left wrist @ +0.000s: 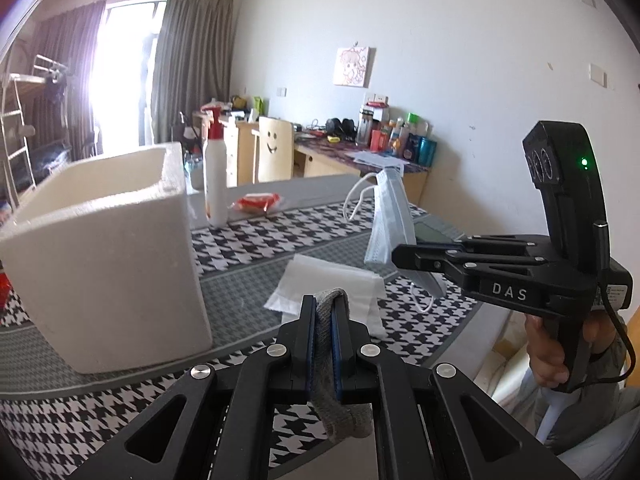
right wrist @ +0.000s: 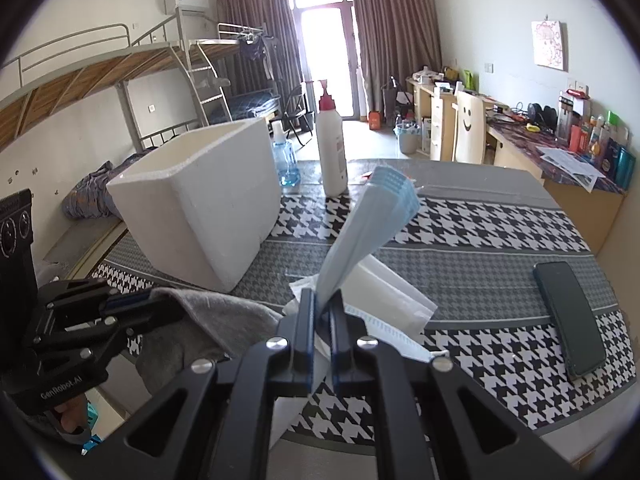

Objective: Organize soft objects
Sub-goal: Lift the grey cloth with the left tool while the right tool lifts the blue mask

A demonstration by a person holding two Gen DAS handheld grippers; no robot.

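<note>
My left gripper (left wrist: 323, 304) is shut on a grey cloth (left wrist: 332, 364), held above the table near its front edge; the cloth also shows in the right wrist view (right wrist: 208, 320). My right gripper (right wrist: 323, 300) is shut on a light blue face mask (right wrist: 368, 224), which stands up from the fingers above the table. In the left wrist view the right gripper (left wrist: 400, 258) holds the mask (left wrist: 390, 216) to my right. A white foam box (left wrist: 100, 240), open on top, stands on the table at the left, also in the right wrist view (right wrist: 200, 208).
A clear plastic bag (left wrist: 328, 284) lies on the houndstooth tablecloth (left wrist: 256, 240) between the grippers. A white pump bottle (right wrist: 331, 148), a blue bottle (right wrist: 286, 160) and a red packet (left wrist: 258, 203) stand farther back. A black phone (right wrist: 570, 316) lies at the right.
</note>
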